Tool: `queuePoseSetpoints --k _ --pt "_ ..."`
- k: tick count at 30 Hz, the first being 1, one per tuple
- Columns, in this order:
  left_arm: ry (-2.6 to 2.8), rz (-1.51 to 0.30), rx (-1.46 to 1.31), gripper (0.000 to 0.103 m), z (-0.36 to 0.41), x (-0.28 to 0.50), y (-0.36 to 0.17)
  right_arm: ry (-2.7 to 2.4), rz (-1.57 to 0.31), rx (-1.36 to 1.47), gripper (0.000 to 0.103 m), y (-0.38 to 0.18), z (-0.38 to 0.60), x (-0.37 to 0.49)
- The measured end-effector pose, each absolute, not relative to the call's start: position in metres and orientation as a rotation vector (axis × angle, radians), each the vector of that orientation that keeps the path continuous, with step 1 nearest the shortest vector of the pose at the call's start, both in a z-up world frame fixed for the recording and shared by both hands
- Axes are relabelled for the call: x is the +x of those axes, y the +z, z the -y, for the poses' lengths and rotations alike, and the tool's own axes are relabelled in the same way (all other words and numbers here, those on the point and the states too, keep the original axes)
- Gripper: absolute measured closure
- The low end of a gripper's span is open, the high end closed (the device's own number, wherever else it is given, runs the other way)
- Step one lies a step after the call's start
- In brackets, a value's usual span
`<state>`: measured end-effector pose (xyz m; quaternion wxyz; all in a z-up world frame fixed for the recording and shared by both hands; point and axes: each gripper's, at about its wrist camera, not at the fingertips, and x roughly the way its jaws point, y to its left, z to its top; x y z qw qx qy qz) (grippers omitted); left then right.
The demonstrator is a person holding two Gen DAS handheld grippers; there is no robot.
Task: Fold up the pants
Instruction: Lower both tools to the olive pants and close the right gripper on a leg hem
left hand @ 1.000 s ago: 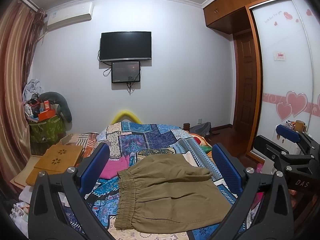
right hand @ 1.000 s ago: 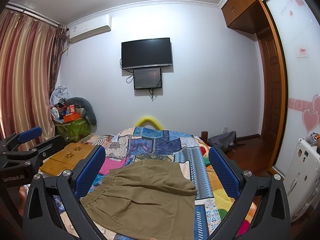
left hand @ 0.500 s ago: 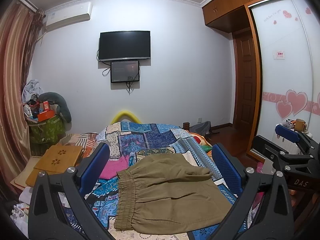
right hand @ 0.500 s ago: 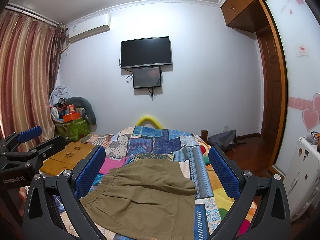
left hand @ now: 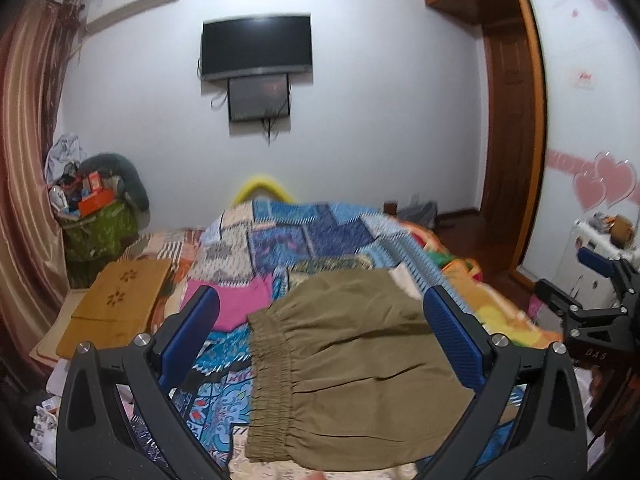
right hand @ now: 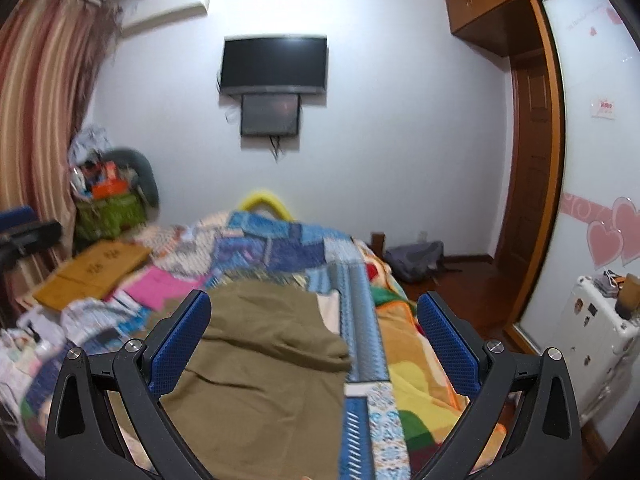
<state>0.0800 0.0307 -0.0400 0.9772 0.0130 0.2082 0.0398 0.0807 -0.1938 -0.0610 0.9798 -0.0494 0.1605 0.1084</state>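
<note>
Olive-green pants point(left hand: 352, 368) lie flat on the patchwork bedspread point(left hand: 304, 240), elastic waistband to the left; they also show in the right wrist view point(right hand: 260, 372). My left gripper point(left hand: 320, 344) is open and empty above the pants, its blue pads either side of them. My right gripper point(right hand: 312, 348) is open and empty above the pants' right part. The right gripper also shows at the right edge of the left wrist view point(left hand: 600, 304).
A wooden lap desk point(left hand: 116, 304) lies left of the bed. A green basket of clutter point(left hand: 96, 220) stands by the curtain. A TV point(left hand: 256, 46) hangs on the far wall. A wardrobe point(right hand: 600, 160) and a white appliance point(right hand: 600, 340) stand at the right.
Both grippers have tilted down and moved closer over the pants. The right wrist view has shifted right and is blurred by motion. The pants have not moved.
</note>
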Motion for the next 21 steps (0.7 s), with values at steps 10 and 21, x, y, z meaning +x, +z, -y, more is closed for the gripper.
queuePoseSetpoints --k 10,21 --pt "0.117 -0.686 -0.046 0.0 -0.088 0.177 -0.106 0.212 -0.495 -0.196 0.0 -0.115 0.206 0.145" --pt "0.174 -0.985 -0.034 0.0 -0.143 0.259 -0.207 0.26 -0.73 -0.141 0.001 -0.183 0.217 0.229"
